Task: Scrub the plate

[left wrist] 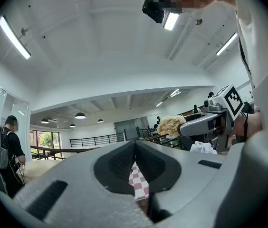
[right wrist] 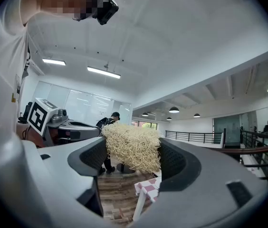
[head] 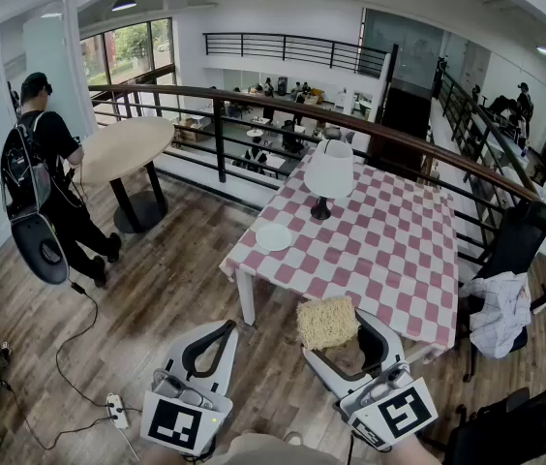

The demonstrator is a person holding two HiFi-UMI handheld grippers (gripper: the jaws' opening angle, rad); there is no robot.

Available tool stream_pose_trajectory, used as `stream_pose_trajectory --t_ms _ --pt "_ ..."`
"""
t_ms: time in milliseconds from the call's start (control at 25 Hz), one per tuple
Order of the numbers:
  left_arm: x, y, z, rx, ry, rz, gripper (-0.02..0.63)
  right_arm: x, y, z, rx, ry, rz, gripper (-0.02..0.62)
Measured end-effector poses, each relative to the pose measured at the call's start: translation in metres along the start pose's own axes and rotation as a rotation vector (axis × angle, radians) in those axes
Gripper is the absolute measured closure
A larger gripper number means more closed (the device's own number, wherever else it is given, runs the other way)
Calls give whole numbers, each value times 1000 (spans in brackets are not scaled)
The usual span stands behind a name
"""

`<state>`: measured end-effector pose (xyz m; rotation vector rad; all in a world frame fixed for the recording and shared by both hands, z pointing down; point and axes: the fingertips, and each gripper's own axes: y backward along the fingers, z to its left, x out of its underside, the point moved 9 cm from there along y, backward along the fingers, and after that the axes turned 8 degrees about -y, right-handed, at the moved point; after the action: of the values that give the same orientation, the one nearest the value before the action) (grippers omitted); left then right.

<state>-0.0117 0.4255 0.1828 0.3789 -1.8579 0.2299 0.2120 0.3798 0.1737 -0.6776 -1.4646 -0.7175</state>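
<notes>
**Scrub pad gripped, plate lying far beyond the fingertips**
The right gripper [head: 336, 329] is clamping a straw-coloured scrub pad [head: 326, 318]; the left gripper [head: 220, 332] is pinching shut on nothing. The white plate [head: 274, 237] is sitting on the checked table [head: 389, 250], well ahead of both. This fits either approaching it or withdrawing after scrubbing, and either calls for a firm pad grip.

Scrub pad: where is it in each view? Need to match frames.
Head view: scrub pad at lower centre, clamped in the right gripper.
Left gripper view: scrub pad right of centre, at the tip of the other gripper.
Right gripper view: scrub pad at centre, between the jaws.
Shared landmark: red-checked tablecloth, visible in all three views.
</notes>
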Motion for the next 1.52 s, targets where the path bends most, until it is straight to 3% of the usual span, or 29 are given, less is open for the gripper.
stream_pose_trajectory --t_ms 520,840,1520 --pt "7 -1 -1 8 14 2 592 -3 0 -1 32 -22 -7 265" --pt "5 -5 -9 11 17 8 592 -5 4 -3 0 -6 -24 264" --pt "-5 -34 -63 33 -4 44 592 10 41 -45 -17 -47 -35 264"
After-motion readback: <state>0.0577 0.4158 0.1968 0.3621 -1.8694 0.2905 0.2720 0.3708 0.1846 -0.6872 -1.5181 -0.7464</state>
